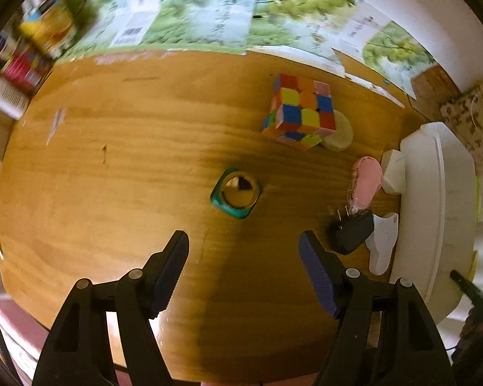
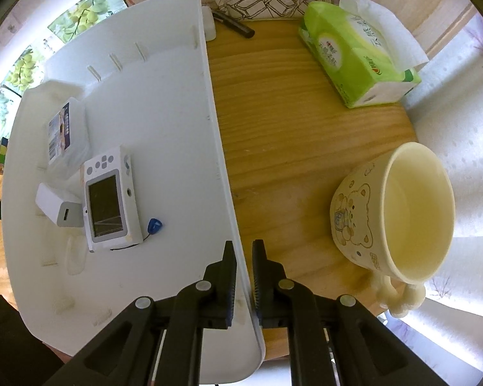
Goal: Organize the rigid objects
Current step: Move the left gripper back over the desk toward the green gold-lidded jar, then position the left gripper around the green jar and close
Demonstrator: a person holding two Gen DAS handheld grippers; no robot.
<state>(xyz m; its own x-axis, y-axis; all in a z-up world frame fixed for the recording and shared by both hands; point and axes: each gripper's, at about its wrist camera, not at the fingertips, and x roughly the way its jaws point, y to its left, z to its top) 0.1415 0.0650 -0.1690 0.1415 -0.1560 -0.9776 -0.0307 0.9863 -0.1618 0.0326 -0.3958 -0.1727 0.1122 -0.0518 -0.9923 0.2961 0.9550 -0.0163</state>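
Observation:
My left gripper (image 1: pixel 243 251) is open and empty above the wooden table (image 1: pixel 112 167). Just ahead of it lies a teal square block with a round hole (image 1: pixel 236 193). Farther off stands a colourful puzzle cube (image 1: pixel 301 111) beside a pale round disc (image 1: pixel 341 132). To the right lie a pink object (image 1: pixel 365 185), a black plug adapter (image 1: pixel 351 231) and white pieces (image 1: pixel 383 241) against a white bin (image 1: pixel 434 209). My right gripper (image 2: pixel 244 251) is shut on the rim of the white bin (image 2: pixel 222 167), which holds a white handheld device (image 2: pixel 109 199), a white charger (image 2: pixel 59 209) and a small box (image 2: pixel 64 135).
A cream bear mug (image 2: pixel 399 215) lies on its side at the right. A green tissue pack (image 2: pixel 357 54) sits at the back right, with a black pen (image 2: pixel 235 25) behind the bin. Printed boxes (image 1: pixel 35 51) and posters (image 1: pixel 209 9) line the table's far edge.

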